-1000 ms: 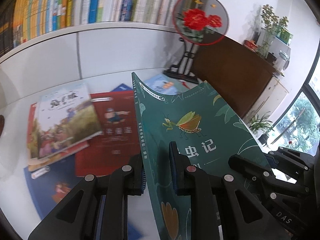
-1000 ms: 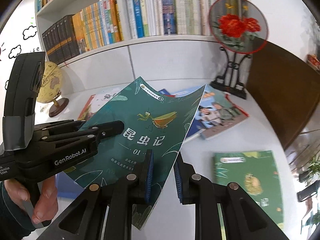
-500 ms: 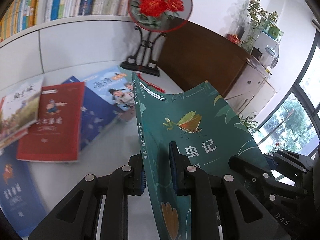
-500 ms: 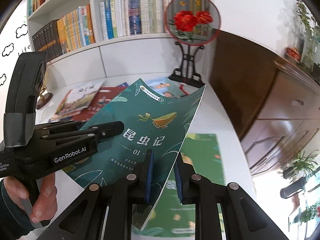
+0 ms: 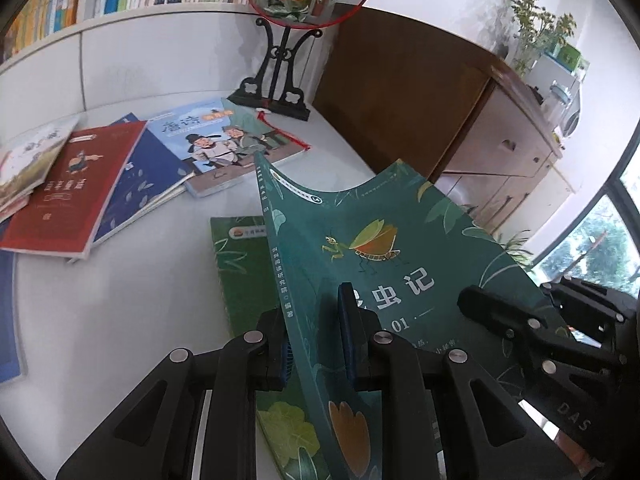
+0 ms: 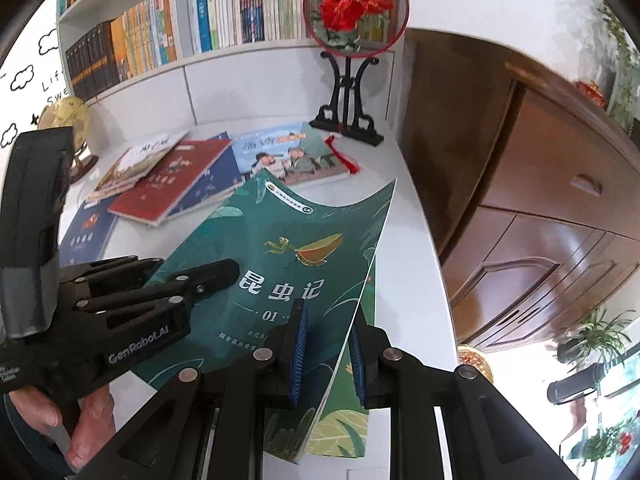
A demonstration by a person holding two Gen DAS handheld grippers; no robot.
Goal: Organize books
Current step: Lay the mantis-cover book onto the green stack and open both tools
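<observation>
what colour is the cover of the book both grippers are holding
Dark teal-green with leaves and a mantis, on the held book; clearest in the right wrist view.

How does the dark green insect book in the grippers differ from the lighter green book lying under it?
The dark green insect book is lifted, tilted and bent; the lighter green book lies flat on the white table. The first shows its cover fully; the second is mostly hidden. Both have leafy green covers.

Both grippers — left gripper [image 6: 224, 272], right gripper [image 6: 328, 344] — clamping teal insect book [image 6: 288, 248]
</observation>
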